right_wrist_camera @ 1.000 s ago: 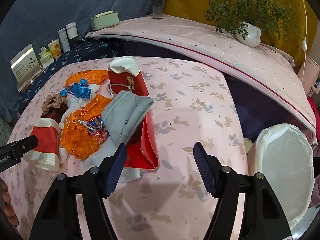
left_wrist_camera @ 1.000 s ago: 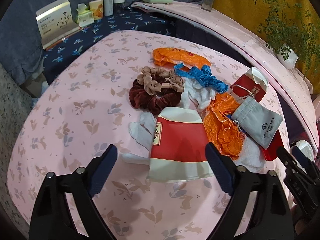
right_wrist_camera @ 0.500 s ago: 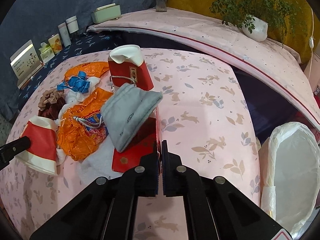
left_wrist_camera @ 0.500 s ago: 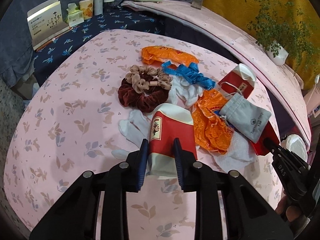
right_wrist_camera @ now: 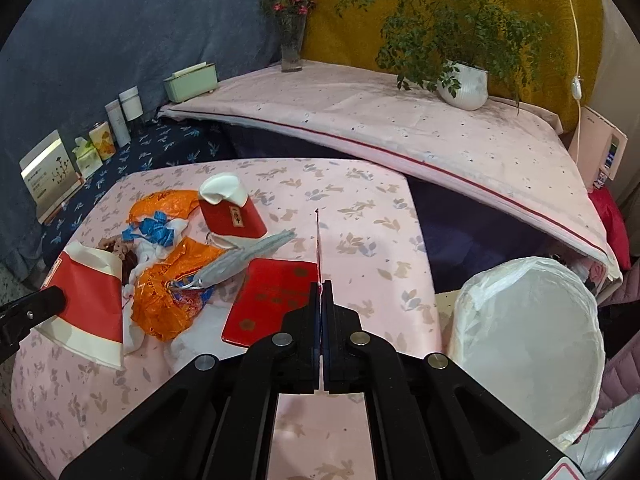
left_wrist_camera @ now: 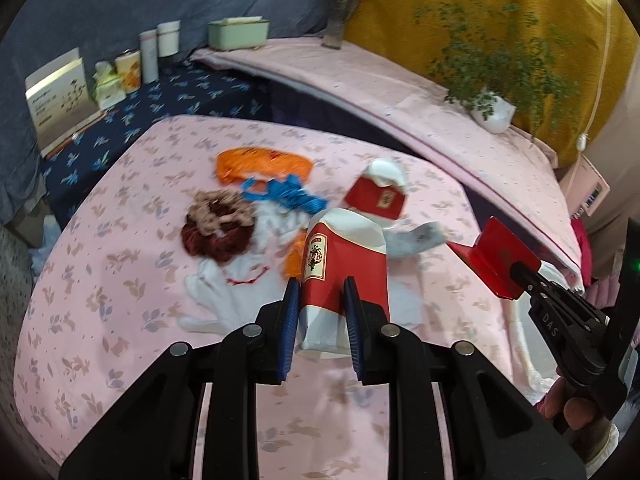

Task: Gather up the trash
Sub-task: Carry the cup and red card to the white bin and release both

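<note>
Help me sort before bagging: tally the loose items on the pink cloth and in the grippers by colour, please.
Red: 3, the red-and-white carton, the second carton, the flat red envelope
Orange: 2 wrappers
Blue: 1 ribbon
Grey: 1 pouch
Brown: 1 scrunchie pile
White: 1 glove
Total: 9

Counted on the pink rabbit-print tablecloth (right_wrist_camera: 360,208)

Two red-and-white paper cartons (right_wrist_camera: 86,304) (right_wrist_camera: 232,210), two crumpled orange plastic wrappers (right_wrist_camera: 172,304) (right_wrist_camera: 168,204), two fabric scrunchies (one beige (left_wrist_camera: 218,208), one maroon (left_wrist_camera: 220,240)), one flat red card envelope (right_wrist_camera: 272,300), one grey drawstring pouch (right_wrist_camera: 236,262), one blue ribbon tangle (right_wrist_camera: 154,230), one white-lined bin (right_wrist_camera: 528,340).
</note>
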Demonstrator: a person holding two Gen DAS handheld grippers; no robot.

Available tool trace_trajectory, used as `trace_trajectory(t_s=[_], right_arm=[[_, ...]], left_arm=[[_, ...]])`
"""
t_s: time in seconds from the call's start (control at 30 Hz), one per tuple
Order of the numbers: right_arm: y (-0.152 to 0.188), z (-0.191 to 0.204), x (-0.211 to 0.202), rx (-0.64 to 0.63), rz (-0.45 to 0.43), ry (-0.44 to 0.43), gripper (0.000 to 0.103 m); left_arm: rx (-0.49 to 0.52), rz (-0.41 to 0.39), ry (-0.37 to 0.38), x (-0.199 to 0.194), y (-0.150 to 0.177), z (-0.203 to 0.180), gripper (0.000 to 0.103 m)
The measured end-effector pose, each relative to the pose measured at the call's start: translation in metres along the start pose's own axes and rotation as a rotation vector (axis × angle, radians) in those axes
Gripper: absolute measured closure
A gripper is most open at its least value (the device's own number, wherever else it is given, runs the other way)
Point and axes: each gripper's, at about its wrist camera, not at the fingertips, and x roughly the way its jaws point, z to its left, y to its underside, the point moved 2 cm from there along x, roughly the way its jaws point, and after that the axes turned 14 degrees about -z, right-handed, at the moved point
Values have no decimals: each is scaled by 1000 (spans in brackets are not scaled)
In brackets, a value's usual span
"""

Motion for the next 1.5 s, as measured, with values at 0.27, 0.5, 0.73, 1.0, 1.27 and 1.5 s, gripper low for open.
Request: trace_trajectory(t_s=[0.27, 0.5, 0.73, 1.0, 1.27, 1.5], right_arm=[[-11, -50, -33, 63, -65, 73, 102], [-5, -106, -54, 126, -90, 164, 102], [11, -165, -66, 218, -88, 257, 102], [34, -205, -69, 272, -67, 313, 102], [45, -217, -62, 298, -50, 325, 90], [39, -205, -61, 287, -60, 314, 75]], left_arm=[[100, -28, 130, -5, -7, -81, 81], [185, -38, 259, -3, -2, -158, 81], [244, 0, 386, 9, 13, -229, 81], [273, 54, 453, 29, 34, -281, 78], [264, 68, 434, 40, 41, -287, 52], [243, 57, 384, 43, 36, -268, 50]])
